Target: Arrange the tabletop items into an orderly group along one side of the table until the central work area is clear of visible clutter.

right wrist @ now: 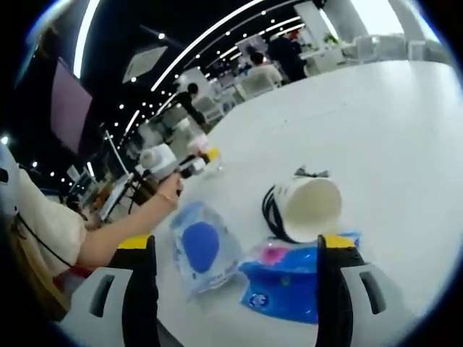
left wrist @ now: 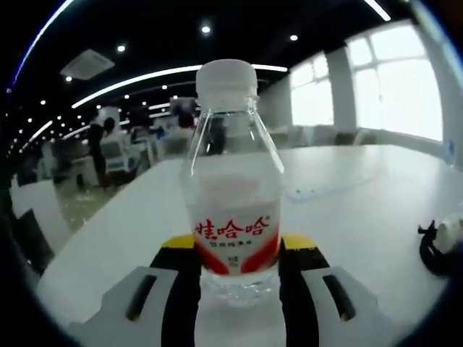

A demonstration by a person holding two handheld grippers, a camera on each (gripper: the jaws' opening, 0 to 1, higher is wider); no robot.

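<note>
Left claw point(left wrist: 237, 271) grips water bottle point(left wrist: 231, 188); right claw point(right wrist: 235, 271) open

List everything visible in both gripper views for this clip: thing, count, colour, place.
water bottle: one, clear with white cap and red label, between the left gripper's fingers
white table: one, under all items
paper cup: one, white, lying on its side
black cable: one, coiled beside the cup
clear pouch: one, blue round item inside, flat on table
blue packet: one, blue with pink, between the right gripper's fingers
left gripper: shut on the bottle
right gripper: open
person's arm: one, holding the left gripper
</note>
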